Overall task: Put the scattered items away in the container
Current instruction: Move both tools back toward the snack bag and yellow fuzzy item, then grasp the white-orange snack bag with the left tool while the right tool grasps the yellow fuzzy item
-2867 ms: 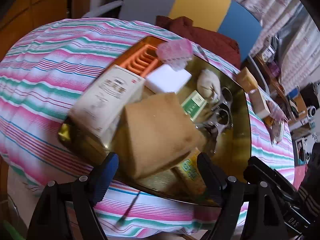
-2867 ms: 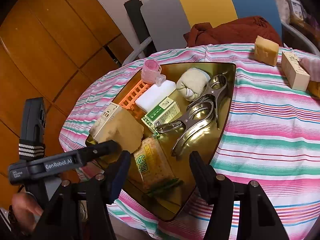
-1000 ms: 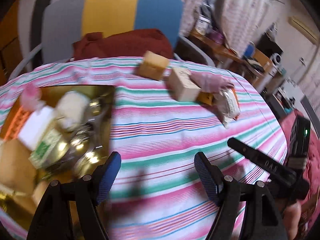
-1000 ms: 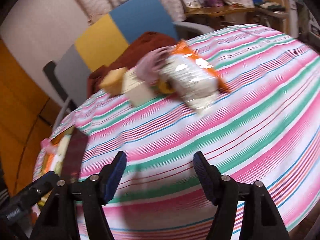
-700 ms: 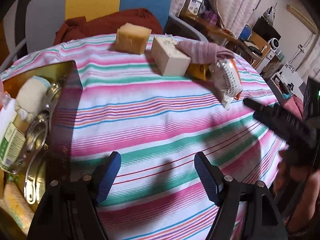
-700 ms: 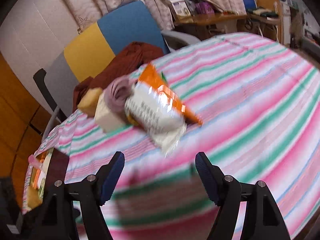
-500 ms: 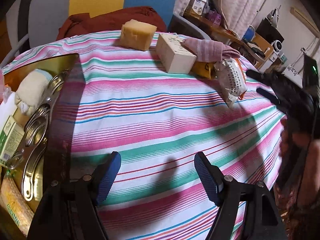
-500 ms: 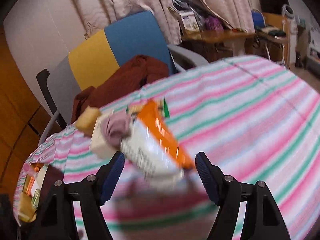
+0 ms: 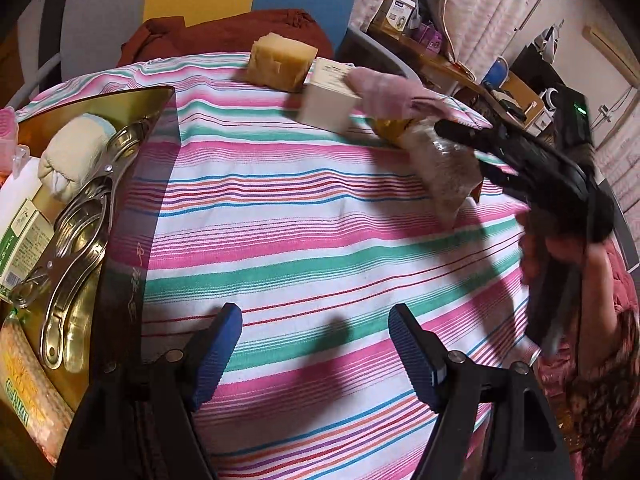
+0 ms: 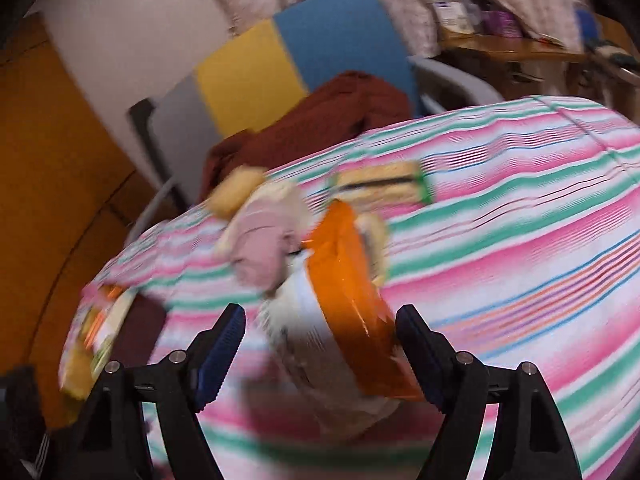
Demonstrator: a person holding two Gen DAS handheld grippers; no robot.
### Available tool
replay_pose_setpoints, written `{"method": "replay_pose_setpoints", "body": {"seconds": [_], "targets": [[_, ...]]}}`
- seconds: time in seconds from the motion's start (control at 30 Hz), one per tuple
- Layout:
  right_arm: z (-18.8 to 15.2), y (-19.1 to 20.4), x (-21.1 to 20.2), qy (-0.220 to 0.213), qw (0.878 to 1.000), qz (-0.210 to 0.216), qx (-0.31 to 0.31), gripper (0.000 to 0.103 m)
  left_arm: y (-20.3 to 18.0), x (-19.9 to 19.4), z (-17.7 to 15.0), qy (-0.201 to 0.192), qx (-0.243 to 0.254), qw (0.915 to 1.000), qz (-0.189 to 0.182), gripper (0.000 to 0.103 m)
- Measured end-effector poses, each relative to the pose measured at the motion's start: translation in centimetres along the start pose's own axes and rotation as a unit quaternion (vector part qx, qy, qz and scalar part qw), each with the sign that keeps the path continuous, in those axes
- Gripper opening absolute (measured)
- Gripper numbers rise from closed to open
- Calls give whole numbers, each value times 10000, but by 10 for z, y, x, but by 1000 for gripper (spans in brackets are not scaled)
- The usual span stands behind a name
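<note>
**Spotter:** Between your right gripper's (image 10: 320, 340) spread fingers (image 10: 222, 346) sits the orange-and-white snack bag (image 10: 340, 312). Your jaws stand wide on either side of it. The view is too blurred for me to say whether either pad touches it.

**Operator:** And my left?

**Spotter:** Your left gripper (image 9: 314, 350) is wide open too and holds nothing. It hangs over bare striped tablecloth (image 9: 320, 240), with only shadow between the blue pads (image 9: 216, 354).

**Operator:** Where is the container?

**Spotter:** From your left wrist camera, the gold tray (image 9: 132, 100) lies at nine o'clock. It already carries a rolled white cloth (image 9: 72, 152), metal clips (image 9: 76, 248), a green-and-white box (image 9: 22, 236) and a yellow wafer pack (image 9: 28, 392).

**Operator:** What remains loose?

**Spotter:** At twelve o'clock in that same view you have a tan sponge block (image 9: 282, 62) near the table's far edge. A cream box (image 9: 330, 98) stands just beside it, and a pink cloth (image 9: 390, 90) is draped against the box. A yellow item (image 9: 390, 132) peeks out below the cloth. At two o'clock the snack bag lies with your right gripper reaching over it.

**Operator:** Anything crowding the bag?

**Spotter:** From your right wrist camera, the pink cloth sits at eleven o'clock, just beside the bag. A yellow-and-green packet (image 10: 384, 188) lies beyond at twelve. Behind the table stands a chair (image 10: 304, 64) with a rust-red garment (image 10: 320, 120) on it.
</note>
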State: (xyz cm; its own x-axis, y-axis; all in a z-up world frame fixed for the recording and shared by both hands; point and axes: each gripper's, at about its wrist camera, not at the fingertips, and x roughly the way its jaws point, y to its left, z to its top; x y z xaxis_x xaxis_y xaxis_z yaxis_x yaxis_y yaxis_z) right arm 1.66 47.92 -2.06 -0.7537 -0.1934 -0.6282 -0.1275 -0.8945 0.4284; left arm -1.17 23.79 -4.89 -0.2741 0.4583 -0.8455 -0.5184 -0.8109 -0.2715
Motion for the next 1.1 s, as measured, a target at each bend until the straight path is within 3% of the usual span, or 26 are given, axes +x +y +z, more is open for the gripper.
{"method": "replay_pose_setpoints", "body": {"seconds": [0.13,0.2,0.43,0.6,0.77,0.93,1.1], "targets": [[-34,32,-16,98,9978,646,-120,79,1,-2,-2,-23,-50,10000,-64,77],[-46,37,-25,13,9973,730,8,79,1,-3,-2,-37,-63,9999,-79,77],[-64,-5,-55,-697,9896,-43,1261,79,-2,-4,3,-140,-188,9997,-122,77],[-62,-18,-65,-790,9859,-648,1323,79,-22,-3,25,-380,-31,9991,-188,81],[-62,-25,-68,-820,9842,-730,1386,79,-57,12,64,-409,239,9975,-523,83],[-57,-32,-69,-847,9830,-755,1447,79,-69,39,87,-168,285,9985,-430,83],[-28,-41,-57,-864,9831,-942,1310,79,-69,70,91,201,296,9989,-293,83]]}}
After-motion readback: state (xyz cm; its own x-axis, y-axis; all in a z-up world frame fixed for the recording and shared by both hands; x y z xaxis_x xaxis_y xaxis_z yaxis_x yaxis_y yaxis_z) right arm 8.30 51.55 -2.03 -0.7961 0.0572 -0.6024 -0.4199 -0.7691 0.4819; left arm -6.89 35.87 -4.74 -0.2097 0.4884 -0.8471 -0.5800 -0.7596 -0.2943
